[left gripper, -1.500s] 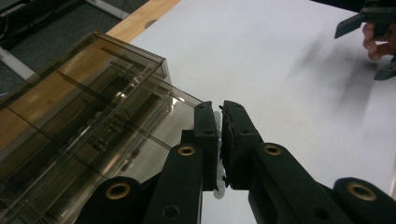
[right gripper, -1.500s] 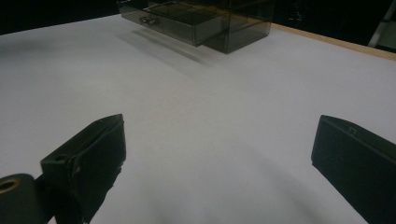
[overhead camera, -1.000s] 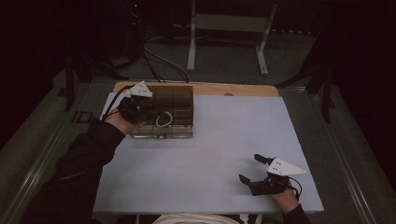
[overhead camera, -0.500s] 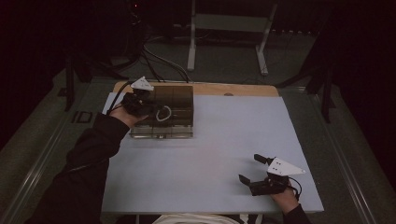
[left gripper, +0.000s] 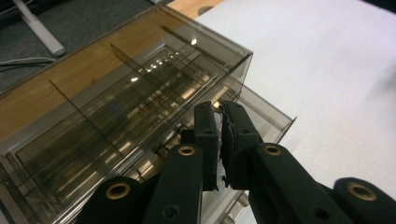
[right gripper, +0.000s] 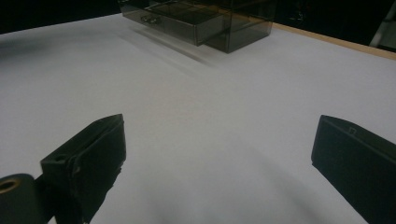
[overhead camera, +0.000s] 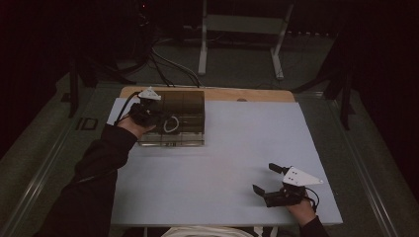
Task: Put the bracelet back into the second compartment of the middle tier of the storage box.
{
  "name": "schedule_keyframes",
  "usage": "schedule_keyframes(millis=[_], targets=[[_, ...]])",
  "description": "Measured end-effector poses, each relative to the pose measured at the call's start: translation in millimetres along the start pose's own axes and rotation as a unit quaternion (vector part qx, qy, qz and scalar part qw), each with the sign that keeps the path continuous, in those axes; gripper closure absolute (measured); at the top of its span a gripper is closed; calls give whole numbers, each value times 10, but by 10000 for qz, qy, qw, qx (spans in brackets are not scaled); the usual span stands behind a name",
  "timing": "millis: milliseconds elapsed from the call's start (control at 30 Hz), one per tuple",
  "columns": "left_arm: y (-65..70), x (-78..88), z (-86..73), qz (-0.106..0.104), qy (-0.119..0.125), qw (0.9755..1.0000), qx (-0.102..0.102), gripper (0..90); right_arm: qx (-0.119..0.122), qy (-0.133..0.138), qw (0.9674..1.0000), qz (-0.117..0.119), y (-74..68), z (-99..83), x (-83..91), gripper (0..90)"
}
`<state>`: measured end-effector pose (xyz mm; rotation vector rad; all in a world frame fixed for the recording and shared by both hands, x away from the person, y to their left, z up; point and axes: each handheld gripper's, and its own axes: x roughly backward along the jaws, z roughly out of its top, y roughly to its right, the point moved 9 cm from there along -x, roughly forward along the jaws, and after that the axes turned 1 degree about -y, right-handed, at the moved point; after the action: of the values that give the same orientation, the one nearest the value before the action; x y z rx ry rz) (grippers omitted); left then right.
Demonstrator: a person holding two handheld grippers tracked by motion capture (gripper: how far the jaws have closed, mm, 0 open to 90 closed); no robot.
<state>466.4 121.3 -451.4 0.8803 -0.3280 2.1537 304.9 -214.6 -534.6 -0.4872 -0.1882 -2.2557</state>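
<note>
The smoked plastic drawer box (overhead camera: 180,116) stood at the far left of the desk (overhead camera: 237,148), with its lowest drawer (left gripper: 261,116) pulled partly out toward the person; the left claw (overhead camera: 159,117) hung over the top of the box near its left end, and in the left gripper view its jaws were pressed almost together, with something thin and pale possibly pinched between them, though it was too small to tell what; a small pale ring (overhead camera: 171,125) showed just beside that claw on the box's front. The right claw (overhead camera: 269,182) lay well apart from the box, at the near right of the desk, with its jaws spread wide and nothing between them; in the right gripper view the box (right gripper: 205,18) sat far off across bare white surface.

The step in hand looked to be work at the drawer, either placing a small thing into it or handling its front; which of the two, the pictures did not settle. The next move would probably call for bringing the narrow left claw down level with the open drawer beside the box's front wall, keeping clear of the thin dividers (left gripper: 84,114) inside; a careless push could slide the light box across the desk, since the right claw was not bracing it.
</note>
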Motion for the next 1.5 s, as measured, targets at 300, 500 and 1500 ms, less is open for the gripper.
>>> schedule_keyframes(millis=[300, 500, 1500], targets=[[14, -206, -196, -144, -131, 9997, 163, 872, 3, 0, 10000, 2, 0, -1, 1, 28], [-9, -282, -297, -168, -204, 9993, 254, 872, 5, -8, 10000, 0, -3, -2, 2, 28], [-146, -542, -548, 108, -755, 9966, 311, 874, 5, -14, 10000, 4, -3, -3, 0, 28]])
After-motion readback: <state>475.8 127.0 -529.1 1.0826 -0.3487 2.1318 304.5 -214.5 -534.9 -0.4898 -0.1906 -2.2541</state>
